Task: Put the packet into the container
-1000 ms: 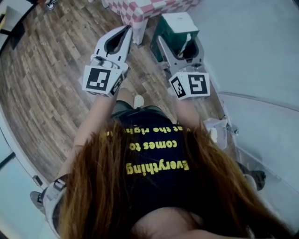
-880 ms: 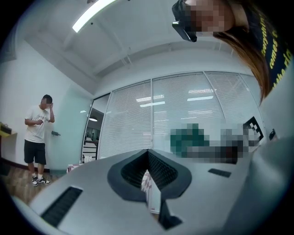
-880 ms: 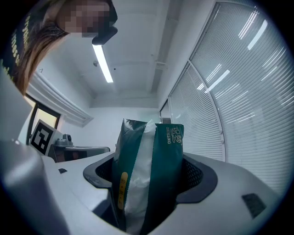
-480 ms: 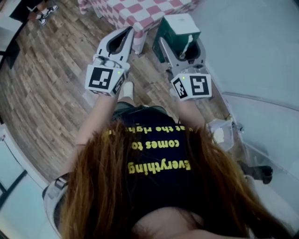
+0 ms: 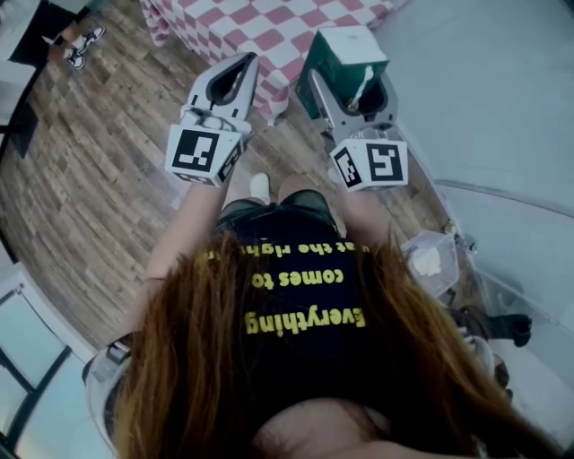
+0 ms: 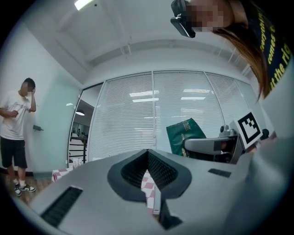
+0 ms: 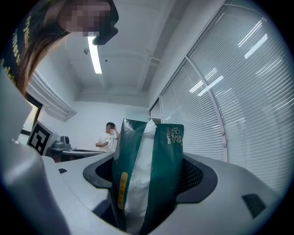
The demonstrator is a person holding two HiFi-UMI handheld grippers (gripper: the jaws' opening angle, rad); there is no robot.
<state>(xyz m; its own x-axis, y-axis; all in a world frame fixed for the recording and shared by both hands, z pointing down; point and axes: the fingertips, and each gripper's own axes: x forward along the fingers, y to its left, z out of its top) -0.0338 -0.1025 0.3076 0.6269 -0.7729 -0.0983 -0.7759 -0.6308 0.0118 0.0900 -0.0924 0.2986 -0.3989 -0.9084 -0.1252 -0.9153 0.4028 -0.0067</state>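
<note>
Within right gripper [image 5: 352,90], green, white-striped packet [image 7: 149,165]

Office interior. White blinds [image 6: 151,119] cover glass partition walls across the centre of the left gripper view. A ceiling strip light [image 7: 95,55] glows at the upper left of the right gripper view. Wood-plank floor [image 5: 99,179] fills the left of the head view.

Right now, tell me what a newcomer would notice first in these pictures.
The dark green glossy packet with a white centre strip stands upright, clamped in the right claw. The left claw is shut and empty beside it, pointing toward a red-and-white checked tablecloth. A bystander in a white T-shirt stands at the left gripper view's left edge.
</note>
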